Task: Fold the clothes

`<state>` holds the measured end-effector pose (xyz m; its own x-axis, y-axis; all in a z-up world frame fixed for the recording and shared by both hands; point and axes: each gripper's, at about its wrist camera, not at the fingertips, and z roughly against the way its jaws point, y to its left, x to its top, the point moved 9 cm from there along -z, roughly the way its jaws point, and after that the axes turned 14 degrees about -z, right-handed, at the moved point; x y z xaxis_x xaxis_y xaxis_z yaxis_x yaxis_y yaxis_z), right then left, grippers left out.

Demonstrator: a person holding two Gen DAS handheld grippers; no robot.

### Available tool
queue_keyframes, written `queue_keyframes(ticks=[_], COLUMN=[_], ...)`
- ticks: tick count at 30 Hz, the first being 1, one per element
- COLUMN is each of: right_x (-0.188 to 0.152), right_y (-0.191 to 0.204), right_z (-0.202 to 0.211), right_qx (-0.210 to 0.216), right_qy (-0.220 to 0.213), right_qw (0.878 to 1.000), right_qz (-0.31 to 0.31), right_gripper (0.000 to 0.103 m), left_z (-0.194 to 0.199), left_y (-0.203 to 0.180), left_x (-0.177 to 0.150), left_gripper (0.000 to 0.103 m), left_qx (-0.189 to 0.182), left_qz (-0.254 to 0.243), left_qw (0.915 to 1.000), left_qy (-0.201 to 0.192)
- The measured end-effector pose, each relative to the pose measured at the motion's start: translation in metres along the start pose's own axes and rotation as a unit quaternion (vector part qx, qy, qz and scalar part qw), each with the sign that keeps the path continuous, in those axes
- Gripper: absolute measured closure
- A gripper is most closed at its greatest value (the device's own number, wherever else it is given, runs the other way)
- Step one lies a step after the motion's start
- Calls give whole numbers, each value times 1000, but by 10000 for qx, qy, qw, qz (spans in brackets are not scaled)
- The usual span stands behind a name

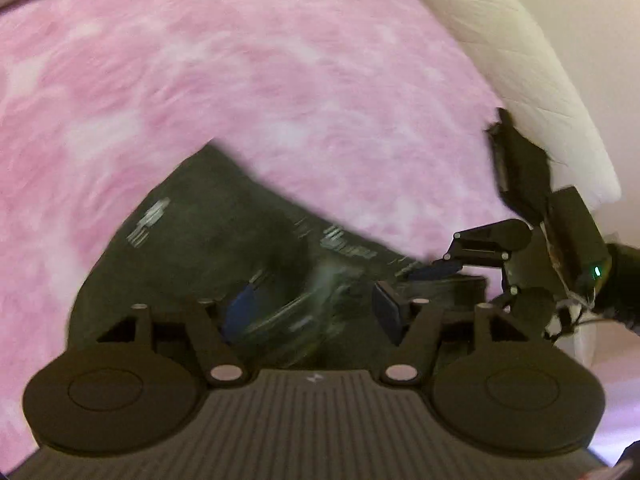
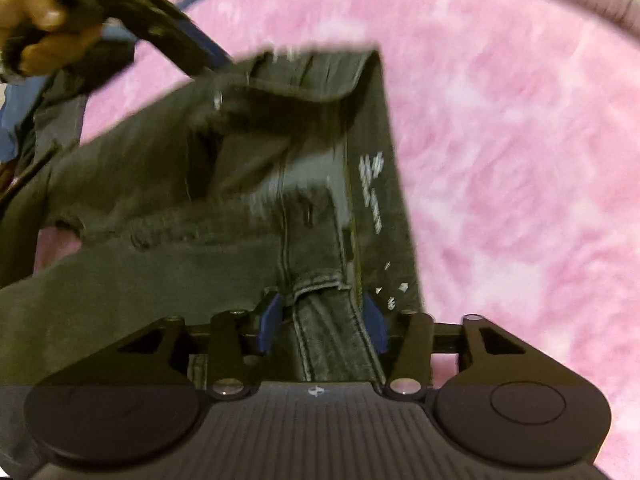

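Jeans point(image 2: 248, 184): one | grippers: two, right gripper point(image 2: 323, 322) clamping waistband | blanket point(image 1: 280, 80): one

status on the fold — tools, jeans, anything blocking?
Right tool shut on jeans at a seam. Left tool over the jeans, grip unclear through blur. Jeans spread on pink blanket. Nothing in the way.

Left wrist view looked forward and down along its fingers, close over dark jeans point(image 1: 208, 240) on pink fleece blanket point(image 1: 280, 80). Right wrist view sat closer, jeans filling left and centre frame. Both shared jeans, blanket; each caught the other gripper.
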<state>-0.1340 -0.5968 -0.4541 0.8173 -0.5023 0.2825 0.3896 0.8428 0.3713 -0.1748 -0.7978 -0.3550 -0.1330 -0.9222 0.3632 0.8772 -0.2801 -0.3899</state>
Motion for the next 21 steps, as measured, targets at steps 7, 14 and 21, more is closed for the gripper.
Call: queue_keyframes(ticks=[7,14,21], right_x=[-8,-45,-12], right_y=[15,81,67], right_z=[54,108,88], right_qx=[423,881,566], right_qy=[-282,-269,-709], right_qw=[9987,9941,9942], right_qz=[-48,575,579], right_gripper=[98,98,98], left_z=[-36,-73,-3], left_y=[-16,-79,-20], left_x=[-12,22,15], left_gripper=[52,29,27], left_qx=[-606,-1956,-1292], left_qz=[160,226,681], left_qw=[9978,9804,9881], left_qy=[225,110,-481])
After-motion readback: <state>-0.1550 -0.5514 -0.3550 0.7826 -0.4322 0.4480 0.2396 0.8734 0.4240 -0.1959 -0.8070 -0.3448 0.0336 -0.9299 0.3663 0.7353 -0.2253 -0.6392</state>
